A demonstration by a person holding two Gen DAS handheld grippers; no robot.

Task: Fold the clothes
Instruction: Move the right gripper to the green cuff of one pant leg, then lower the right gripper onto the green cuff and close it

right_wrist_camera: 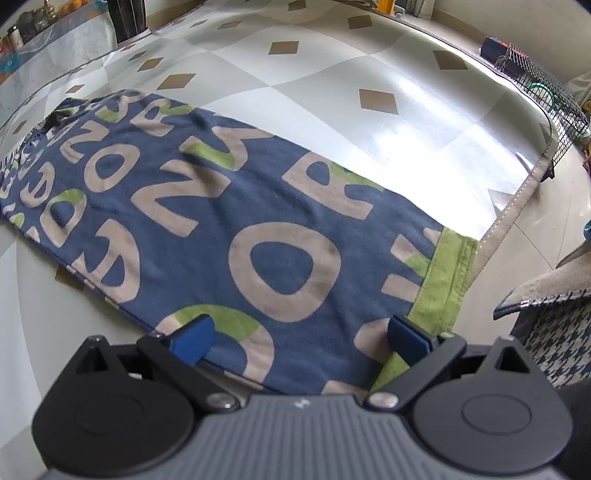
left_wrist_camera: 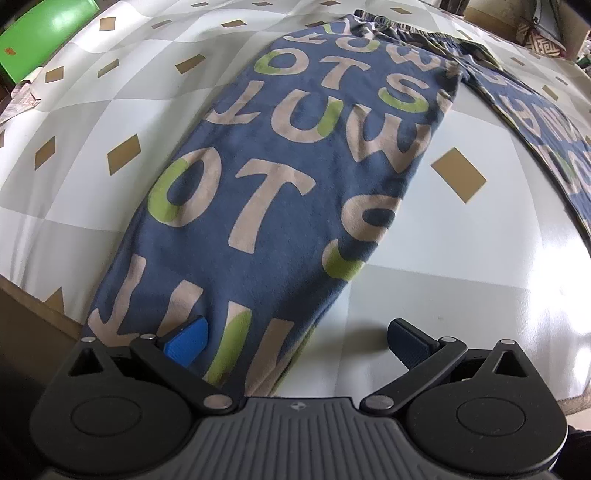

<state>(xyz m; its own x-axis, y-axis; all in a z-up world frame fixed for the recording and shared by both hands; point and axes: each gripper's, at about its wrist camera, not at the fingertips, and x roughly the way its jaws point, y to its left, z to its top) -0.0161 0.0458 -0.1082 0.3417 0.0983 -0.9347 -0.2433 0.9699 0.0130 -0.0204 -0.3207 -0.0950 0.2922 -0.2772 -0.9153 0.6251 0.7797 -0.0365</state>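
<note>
Blue trousers printed with big beige and green letters lie spread flat on a glossy white-and-grey table cover. One leg [left_wrist_camera: 280,177] runs away from my left gripper [left_wrist_camera: 297,341] toward the waistband at the top; the other leg [left_wrist_camera: 546,133] angles off to the right. My left gripper hangs open over the near end of that leg, its blue pads wide apart with nothing pinched. In the right wrist view the other leg [right_wrist_camera: 207,229] lies across the frame, its green cuff [right_wrist_camera: 443,280] at the right. My right gripper [right_wrist_camera: 301,341] is open, hovering over the cloth near that cuff.
A green object [left_wrist_camera: 44,33] sits at the far left beyond the table. A black wire basket [right_wrist_camera: 535,85] stands past the table's right edge, and a houndstooth cushion [right_wrist_camera: 554,332] lies at lower right. Jars and a dark container [right_wrist_camera: 129,18] stand at the back left.
</note>
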